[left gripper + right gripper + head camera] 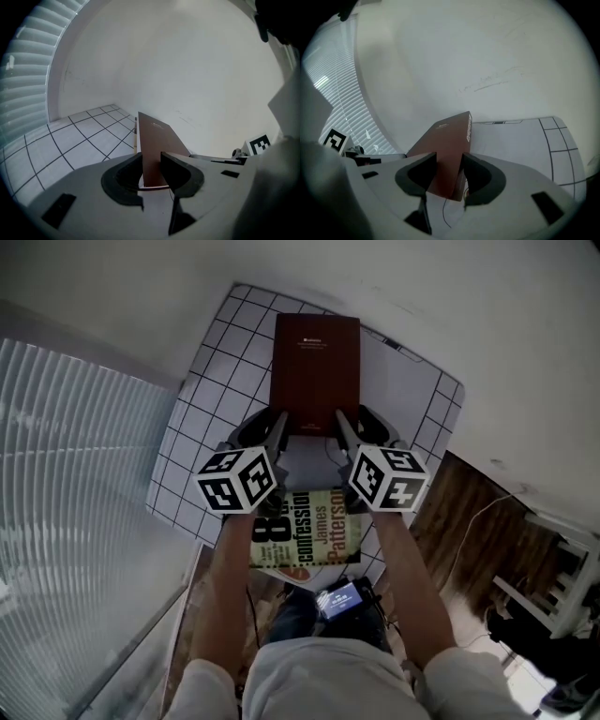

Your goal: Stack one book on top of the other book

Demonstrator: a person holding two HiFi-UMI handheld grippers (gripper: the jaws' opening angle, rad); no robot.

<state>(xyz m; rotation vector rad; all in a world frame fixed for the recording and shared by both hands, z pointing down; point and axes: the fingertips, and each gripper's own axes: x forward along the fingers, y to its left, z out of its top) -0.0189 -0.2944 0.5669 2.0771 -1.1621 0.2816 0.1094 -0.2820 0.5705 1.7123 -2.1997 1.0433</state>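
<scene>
A dark red book (315,371) hangs level above the white gridded table (202,437), gripped at its two near corners. My left gripper (279,430) is shut on the book's near left corner, and its pads clamp the cover edge (157,140) in the left gripper view. My right gripper (345,430) is shut on the near right corner, where the book (447,136) fills the gap between the pads. The second book (305,529), a green and white paperback with large print, lies flat at the table's near edge, below and behind both grippers.
The table stands against a white wall (450,296). Window blinds (66,474) run along the left. Wooden floor (478,549) with a thin cable shows at right, near white furniture (562,587). A small lit device (339,599) sits at the person's waist.
</scene>
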